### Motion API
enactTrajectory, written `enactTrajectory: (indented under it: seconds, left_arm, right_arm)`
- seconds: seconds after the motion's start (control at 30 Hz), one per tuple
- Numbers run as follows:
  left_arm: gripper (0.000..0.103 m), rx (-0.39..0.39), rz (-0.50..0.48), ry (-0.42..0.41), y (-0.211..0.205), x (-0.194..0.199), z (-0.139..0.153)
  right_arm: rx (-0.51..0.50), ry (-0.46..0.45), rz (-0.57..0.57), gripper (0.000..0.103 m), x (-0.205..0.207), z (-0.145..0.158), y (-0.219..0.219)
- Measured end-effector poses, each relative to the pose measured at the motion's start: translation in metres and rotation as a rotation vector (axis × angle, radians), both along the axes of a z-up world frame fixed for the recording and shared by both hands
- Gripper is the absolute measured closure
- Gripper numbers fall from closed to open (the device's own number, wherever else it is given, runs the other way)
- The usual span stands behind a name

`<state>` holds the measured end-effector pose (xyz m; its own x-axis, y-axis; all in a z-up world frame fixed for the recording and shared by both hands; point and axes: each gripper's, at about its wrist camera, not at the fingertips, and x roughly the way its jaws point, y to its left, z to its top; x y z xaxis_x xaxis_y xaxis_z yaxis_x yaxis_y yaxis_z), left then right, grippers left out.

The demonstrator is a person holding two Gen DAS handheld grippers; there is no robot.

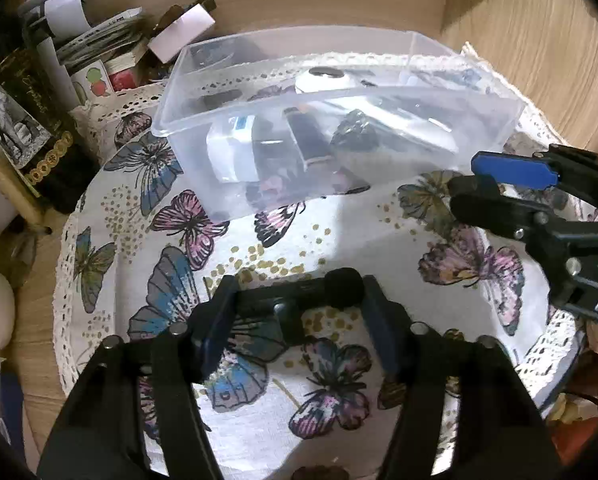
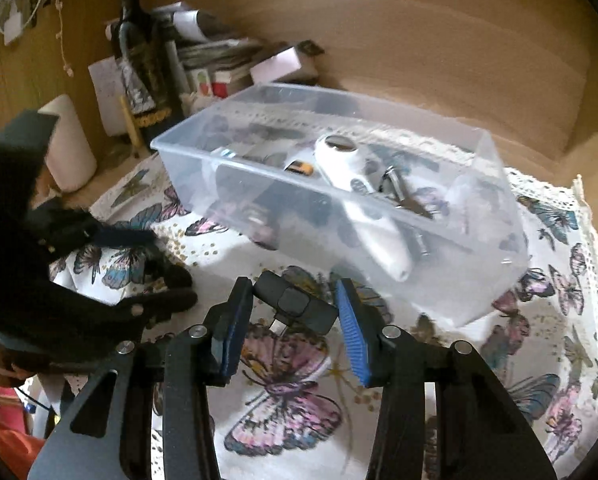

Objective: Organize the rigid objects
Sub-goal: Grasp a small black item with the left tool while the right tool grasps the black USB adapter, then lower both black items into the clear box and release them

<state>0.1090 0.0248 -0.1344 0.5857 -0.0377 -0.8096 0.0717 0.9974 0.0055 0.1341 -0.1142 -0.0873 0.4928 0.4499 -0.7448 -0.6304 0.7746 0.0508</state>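
Clear rectangular plastic bin (image 2: pixel 339 200), upper centre, holds a white handled device (image 2: pixel 359 204) and small dark items; dark wine bottle (image 2: pixel 139 56) and papers crowd upper left; right hand-held gripper (image 2: pixel 295 320), lower centre, stands apart around a black rectangular gadget (image 2: pixel 295 306) on the butterfly-print tablecloth (image 2: pixel 539 340); left hand-held gripper (image 1: pixel 295 320) spread, a black cylindrical object (image 1: pixel 343 288) between its tips.

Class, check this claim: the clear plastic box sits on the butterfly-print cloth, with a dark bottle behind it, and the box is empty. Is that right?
Not quite. The clear plastic box is not empty: it holds several things, among them a white handheld device, as the right wrist view shows. It does sit on the butterfly-print cloth, with the dark bottle behind it.
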Motion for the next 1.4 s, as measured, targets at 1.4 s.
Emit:
enactTrajectory:
  seconds: [1.4]
  left_arm:
    - [0.043,-0.113,0.043,-0.168,0.014,0.087,0.068]
  right_arm:
    - [0.085,-0.074,-0.104,0.063,0.082,0.028,-0.008]
